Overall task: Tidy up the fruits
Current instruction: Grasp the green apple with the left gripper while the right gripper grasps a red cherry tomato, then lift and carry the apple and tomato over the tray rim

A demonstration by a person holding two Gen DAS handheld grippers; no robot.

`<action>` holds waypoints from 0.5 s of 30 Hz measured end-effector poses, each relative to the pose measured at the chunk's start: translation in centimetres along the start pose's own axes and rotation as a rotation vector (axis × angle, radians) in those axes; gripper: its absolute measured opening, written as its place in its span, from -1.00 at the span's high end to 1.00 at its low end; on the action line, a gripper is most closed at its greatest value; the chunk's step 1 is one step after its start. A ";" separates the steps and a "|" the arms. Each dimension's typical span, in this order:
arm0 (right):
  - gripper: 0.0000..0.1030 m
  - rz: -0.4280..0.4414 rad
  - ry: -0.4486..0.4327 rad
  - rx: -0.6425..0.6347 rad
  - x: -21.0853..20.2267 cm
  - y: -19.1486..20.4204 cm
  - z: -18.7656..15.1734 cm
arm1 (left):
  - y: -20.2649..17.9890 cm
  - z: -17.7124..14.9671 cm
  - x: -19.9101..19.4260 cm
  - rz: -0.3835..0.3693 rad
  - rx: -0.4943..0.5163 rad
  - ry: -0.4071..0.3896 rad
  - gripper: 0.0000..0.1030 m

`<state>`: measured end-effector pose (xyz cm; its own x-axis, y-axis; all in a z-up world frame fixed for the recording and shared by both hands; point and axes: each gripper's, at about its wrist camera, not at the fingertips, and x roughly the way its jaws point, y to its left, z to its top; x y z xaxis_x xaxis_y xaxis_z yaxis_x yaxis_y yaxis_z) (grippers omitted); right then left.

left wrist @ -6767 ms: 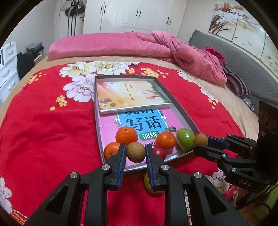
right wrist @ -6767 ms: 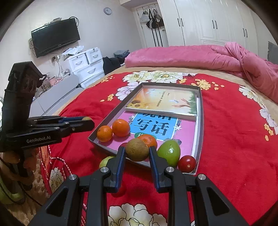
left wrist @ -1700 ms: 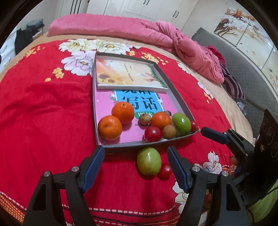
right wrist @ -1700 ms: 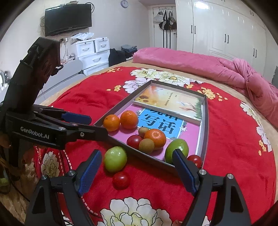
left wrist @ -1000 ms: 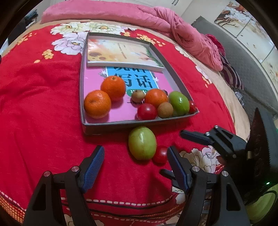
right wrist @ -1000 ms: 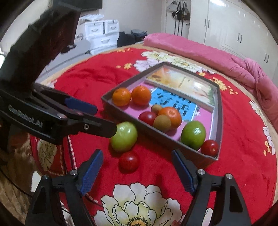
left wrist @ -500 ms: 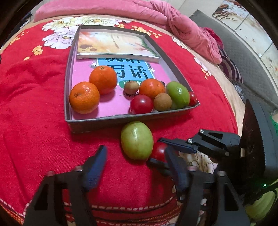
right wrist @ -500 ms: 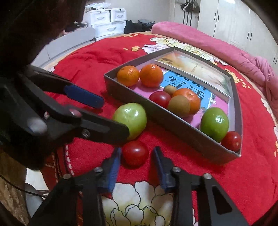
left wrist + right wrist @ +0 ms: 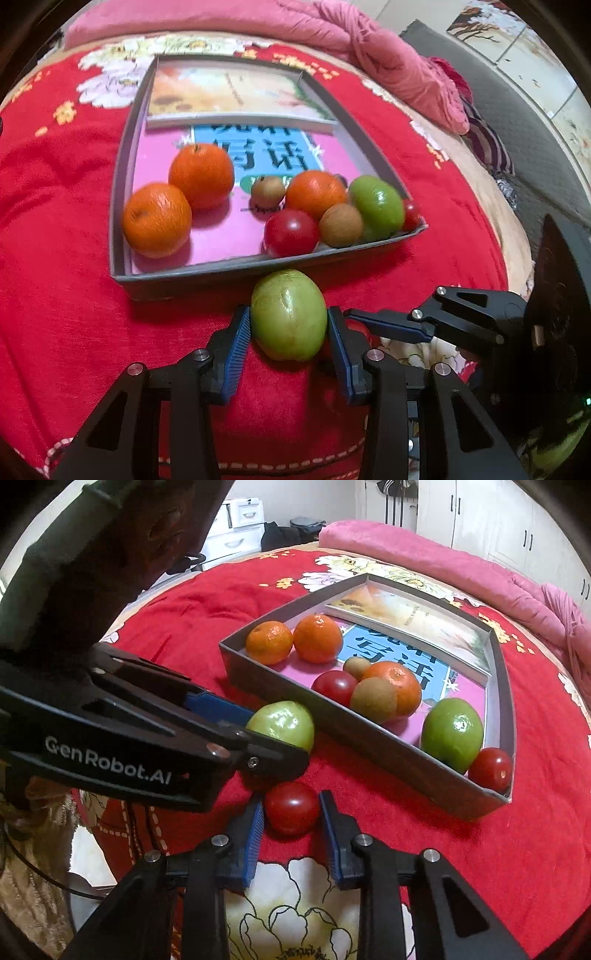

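Step in hand: picking up the two fruits that lie outside the box, on the red bedspread (image 9: pixel 55 295) of the bed.

Left tongs (image 9: pixel 290 334): jaws closing around the pale green fruit (image 9: pixel 289 314), which sits just in front of the box's near wall; both pads appear to touch its sides. Right tongs (image 9: pixel 291 814): closed on the small red tomato (image 9: pixel 291 806), which rests on the bedspread just beside the green fruit.

Judgement: both grasps look nearly set. The next move calls for lifting each fruit clear of the near wall and setting it down in a free patch of the grey box (image 9: pixel 118 206), most likely the open pink area left of centre.

Count inside the box: three oranges, two brown kiwi-like fruits, two red tomatoes, one green fruit; two books under them. Outside: one green fruit, one tomato.
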<state>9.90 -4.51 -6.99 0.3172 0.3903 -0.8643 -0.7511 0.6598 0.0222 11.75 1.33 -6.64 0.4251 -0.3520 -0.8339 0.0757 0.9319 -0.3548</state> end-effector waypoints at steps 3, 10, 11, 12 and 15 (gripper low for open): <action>0.42 0.010 -0.014 0.014 -0.5 -0.2 0.0 | -0.3 -0.1 -2.0 0.001 0.022 -0.061 0.17; 0.42 0.051 -0.129 0.074 -3.4 -1.0 0.7 | -0.3 1.1 -6.7 0.050 0.071 -0.252 0.17; 0.42 0.055 -0.154 0.087 -3.9 -1.2 0.9 | -0.4 1.3 -7.0 0.065 0.081 -0.267 0.17; 0.42 0.054 -0.170 0.095 -4.2 -1.3 1.0 | -0.4 1.4 -7.2 0.075 0.089 -0.278 0.17; 0.42 0.040 -0.223 0.117 -5.3 -1.8 1.4 | -0.2 1.9 -7.0 0.072 0.086 -0.277 0.17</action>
<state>10.37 -6.89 -1.74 0.4185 0.5406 -0.7298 -0.6972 0.7062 0.1232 10.43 3.81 0.10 0.6611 -0.2582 -0.7045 0.1075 0.9618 -0.2516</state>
